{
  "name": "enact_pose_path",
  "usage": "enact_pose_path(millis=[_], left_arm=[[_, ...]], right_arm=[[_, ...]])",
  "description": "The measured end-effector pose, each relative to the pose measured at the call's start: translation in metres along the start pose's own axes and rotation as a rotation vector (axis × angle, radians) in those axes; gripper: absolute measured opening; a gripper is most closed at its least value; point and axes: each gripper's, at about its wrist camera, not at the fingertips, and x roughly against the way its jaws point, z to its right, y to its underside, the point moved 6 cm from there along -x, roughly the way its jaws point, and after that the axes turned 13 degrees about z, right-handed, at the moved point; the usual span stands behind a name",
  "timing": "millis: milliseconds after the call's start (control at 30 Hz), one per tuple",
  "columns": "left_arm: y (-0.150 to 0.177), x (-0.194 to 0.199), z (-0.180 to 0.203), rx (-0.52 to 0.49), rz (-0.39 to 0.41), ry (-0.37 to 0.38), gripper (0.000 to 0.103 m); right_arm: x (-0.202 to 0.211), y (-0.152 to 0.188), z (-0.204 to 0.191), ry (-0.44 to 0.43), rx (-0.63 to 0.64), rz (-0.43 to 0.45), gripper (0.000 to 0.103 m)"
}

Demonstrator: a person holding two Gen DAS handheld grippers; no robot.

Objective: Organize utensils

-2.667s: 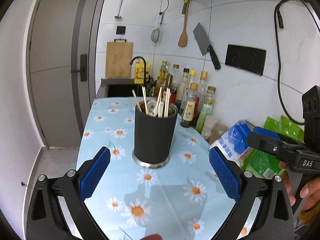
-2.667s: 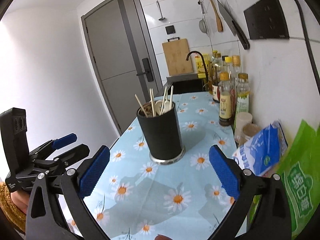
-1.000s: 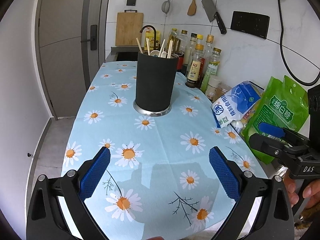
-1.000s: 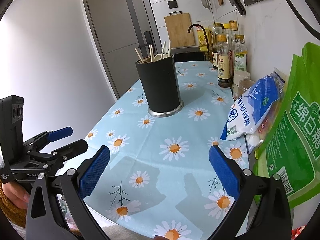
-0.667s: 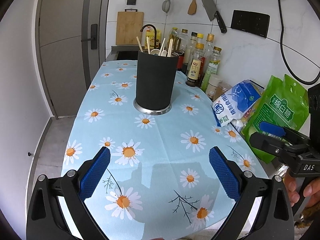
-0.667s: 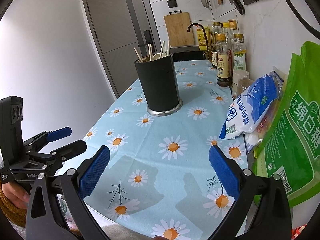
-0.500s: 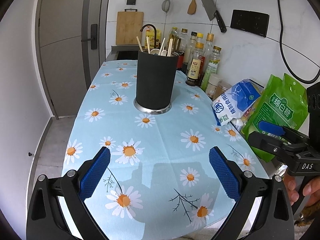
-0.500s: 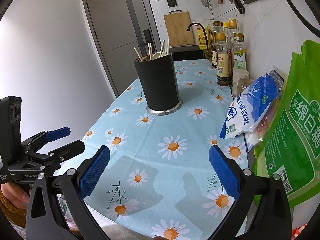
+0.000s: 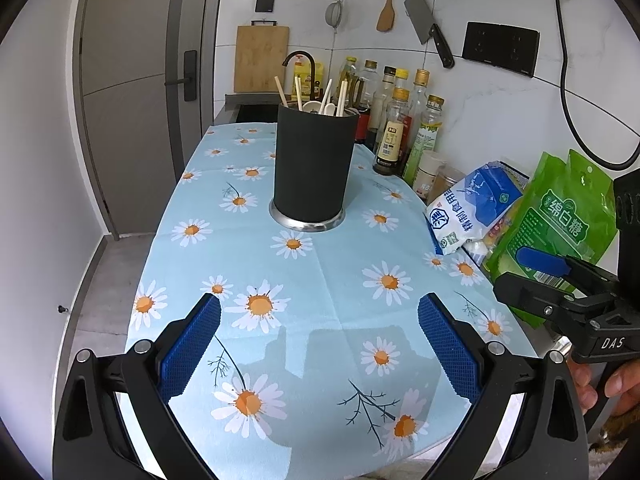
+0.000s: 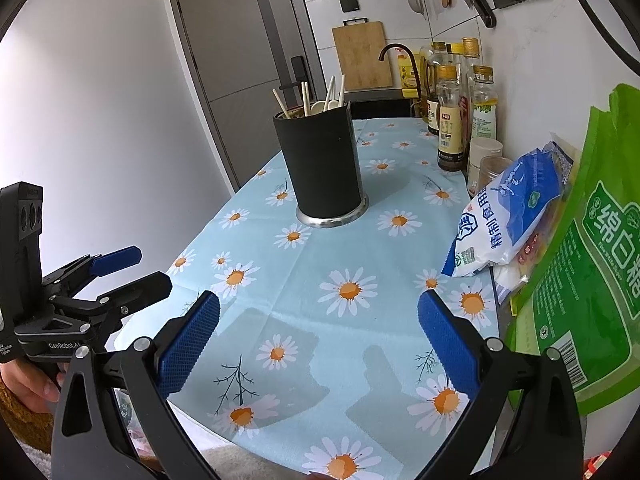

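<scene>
Left gripper (image 9: 319, 338): it is hovering over the near edge of the table, its blue pads spread wide apart and holding nothing.
Tablecloth (image 9: 328, 280): light blue with daisies, it is covering the table from the near edge to the far sink.
Utensil holder (image 9: 313, 166): this black cylinder with a metal base is standing upright on the tablecloth, far from both grippers, near the middle of the table.
Utensils (image 9: 329, 98): chopsticks and pale spoons are sticking up out of the utensil holder and leaning in different directions.
Bottles (image 9: 400, 120): they are standing in a group along the wall, right of the holder.
Blue and white bag (image 9: 472, 208): it is lying at the right side, just beside a green bag (image 9: 560, 228).
Right gripper (image 10: 319, 338): it is also hovering at the near edge, fingers parted wide and gripping nothing.
</scene>
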Motion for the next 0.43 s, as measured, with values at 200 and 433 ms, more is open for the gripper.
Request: enact_pose_path(millis=[200,433], left_arm=[[-0.0002,-0.0008,0.0011,-0.001,-0.002,-0.001,0.096],[0.0002,-0.0024,0.0016,0.001,-0.006,-0.001,0.096]], right_arm=[[-0.0011,0.0008,0.0008,0.0,-0.002,-0.004,0.098],[-0.002,0.0017,0.0015,0.0,-0.007,-0.005,0.098]])
